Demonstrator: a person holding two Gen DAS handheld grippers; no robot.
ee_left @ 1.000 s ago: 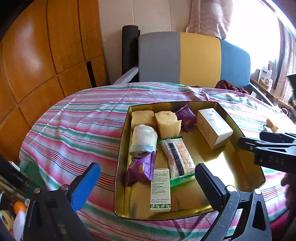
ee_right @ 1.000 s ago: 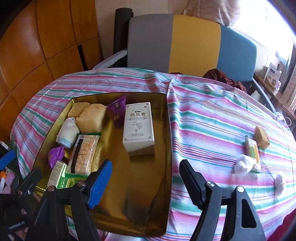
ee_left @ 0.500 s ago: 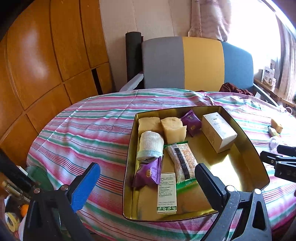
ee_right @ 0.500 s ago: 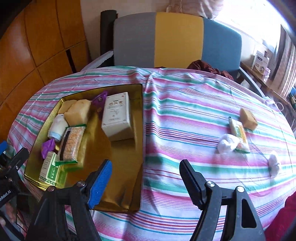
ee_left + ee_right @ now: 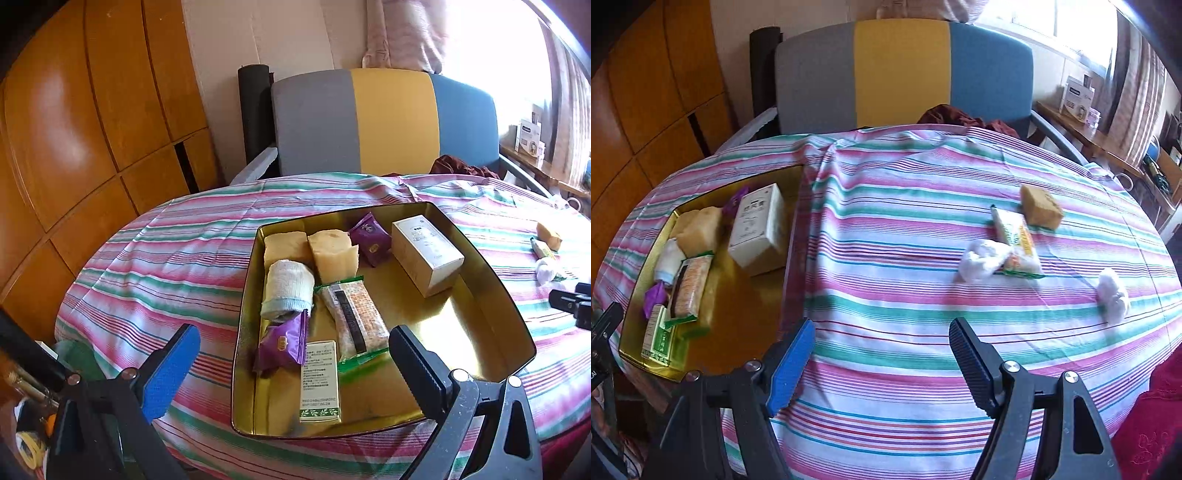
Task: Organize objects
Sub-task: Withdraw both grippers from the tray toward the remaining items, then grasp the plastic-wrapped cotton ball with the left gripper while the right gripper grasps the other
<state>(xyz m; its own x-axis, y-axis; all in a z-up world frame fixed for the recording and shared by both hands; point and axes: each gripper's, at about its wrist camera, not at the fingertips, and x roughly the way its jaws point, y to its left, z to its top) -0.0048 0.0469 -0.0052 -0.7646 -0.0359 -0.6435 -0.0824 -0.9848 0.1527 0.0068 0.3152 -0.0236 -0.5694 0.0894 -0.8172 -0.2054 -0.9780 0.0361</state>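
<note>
One snack packet [image 5: 1017, 240] lengthwise (away from camera)

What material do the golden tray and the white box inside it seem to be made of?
The golden tray looks like thin metal with a glossy finish: its floor mirrors the items and catches the window light. The white box seems to be matte printed cardboard: sharp folded edges, dull faces and small print on its top.
</note>
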